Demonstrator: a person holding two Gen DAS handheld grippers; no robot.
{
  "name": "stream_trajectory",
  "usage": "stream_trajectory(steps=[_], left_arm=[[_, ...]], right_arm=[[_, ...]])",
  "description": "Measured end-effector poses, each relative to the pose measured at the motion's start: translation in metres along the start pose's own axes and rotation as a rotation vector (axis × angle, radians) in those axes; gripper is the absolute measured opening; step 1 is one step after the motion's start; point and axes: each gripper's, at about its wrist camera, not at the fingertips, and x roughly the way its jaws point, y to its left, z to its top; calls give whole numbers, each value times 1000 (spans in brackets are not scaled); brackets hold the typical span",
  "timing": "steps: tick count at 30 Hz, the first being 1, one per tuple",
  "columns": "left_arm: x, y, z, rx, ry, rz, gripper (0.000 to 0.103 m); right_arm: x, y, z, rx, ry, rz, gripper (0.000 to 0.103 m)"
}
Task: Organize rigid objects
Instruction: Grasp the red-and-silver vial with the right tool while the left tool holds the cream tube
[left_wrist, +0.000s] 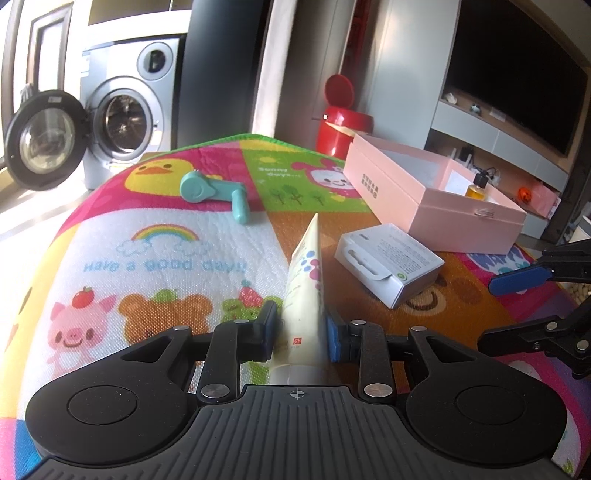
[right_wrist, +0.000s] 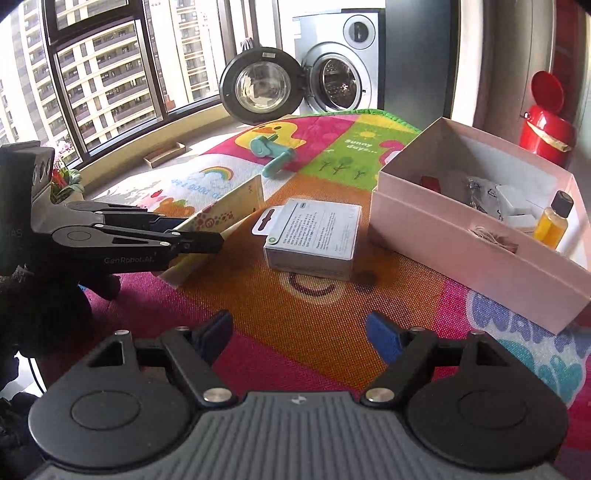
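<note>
Here the left gripper (left_wrist: 300, 334) has its fingers closed on a cream tube (left_wrist: 306, 273), gripping it near the capped end so that the flat crimped end points away over the play mat (left_wrist: 177, 236). In the right wrist view the tube (right_wrist: 225, 218) slants up from the mat, with its lower end at or near the surface; whether it touches cannot be told. The right gripper (right_wrist: 301, 334) hovers above the mat with its fingers spread wide and nothing between them. Just ahead of it a small white retail box (right_wrist: 314, 240) lies flat on the mat, near the open pink box (right_wrist: 476, 251). Inside the pink box stand a small bottle of yellow liquid (right_wrist: 552, 221) with a black cap and several other items too jumbled to name. A teal handheld gadget (left_wrist: 214, 192) lies farther off on the mat, on the duck picture, well apart from both boxes.
</note>
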Motion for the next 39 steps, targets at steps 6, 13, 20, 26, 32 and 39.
stream_trajectory(steps=[6, 13, 20, 26, 32, 39], left_arm=[[0, 0, 0, 0, 0, 0, 32], [2, -11, 0, 63, 6, 50, 32], [1, -8, -1, 63, 5, 48, 33], [1, -9, 0, 76, 5, 56, 33], [1, -9, 0, 62, 4, 46, 32], [1, -10, -1, 71, 3, 53, 33]], right_arm=[[13, -28, 15, 108, 13, 9, 80], [3, -26, 30, 87, 28, -56, 80], [-2, -26, 27, 82, 73, -35, 80], [-4, -13, 12, 16, 322, 263, 79], [2, 12, -4, -65, 561, 459, 73], [-10, 56, -14, -317, 685, 415, 63]])
